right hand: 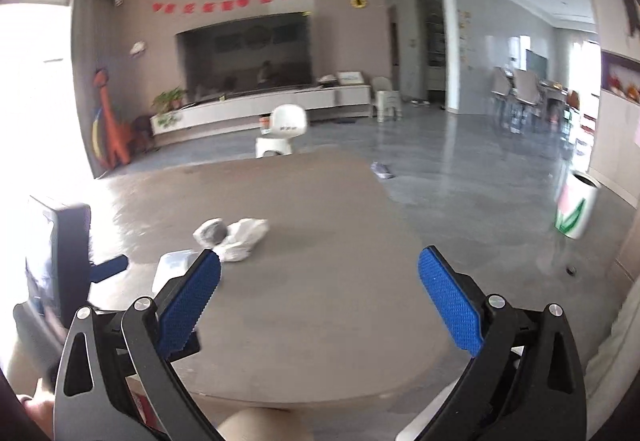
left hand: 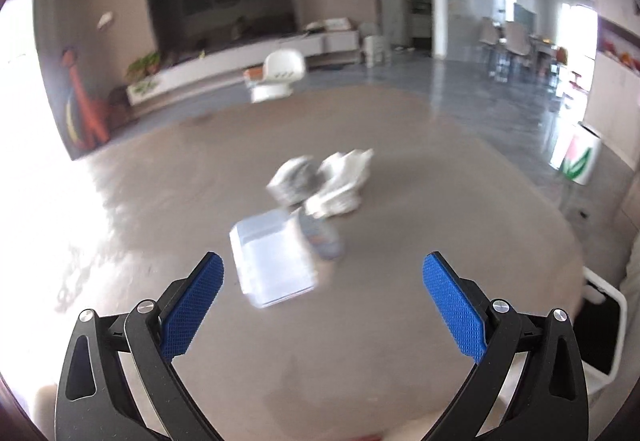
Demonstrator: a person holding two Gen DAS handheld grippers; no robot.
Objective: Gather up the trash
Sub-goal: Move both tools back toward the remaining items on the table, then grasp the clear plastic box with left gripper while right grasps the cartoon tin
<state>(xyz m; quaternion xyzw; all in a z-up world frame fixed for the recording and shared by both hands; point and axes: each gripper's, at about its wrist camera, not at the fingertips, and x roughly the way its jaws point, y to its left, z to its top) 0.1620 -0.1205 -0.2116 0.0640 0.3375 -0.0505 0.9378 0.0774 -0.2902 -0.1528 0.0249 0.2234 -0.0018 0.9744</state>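
Note:
On the brown table (left hand: 400,321) lie a clear plastic box (left hand: 274,261), a small bottle (left hand: 322,237) beside it, a grey crumpled wad (left hand: 294,179) and a white crumpled bag (left hand: 344,181). My left gripper (left hand: 322,305) is open and empty, just short of the box. In the right wrist view the box (right hand: 176,267), the grey wad (right hand: 211,231) and the white bag (right hand: 244,237) lie to the left ahead. My right gripper (right hand: 320,301) is open and empty above the table (right hand: 320,341). The left gripper's body (right hand: 60,261) shows at the left edge.
A white bin with a green and pink print (right hand: 576,211) stands on the floor to the right, also in the left wrist view (left hand: 578,157). A white child's chair (right hand: 282,135) stands beyond the table. A small wrapper (right hand: 382,170) lies on the floor.

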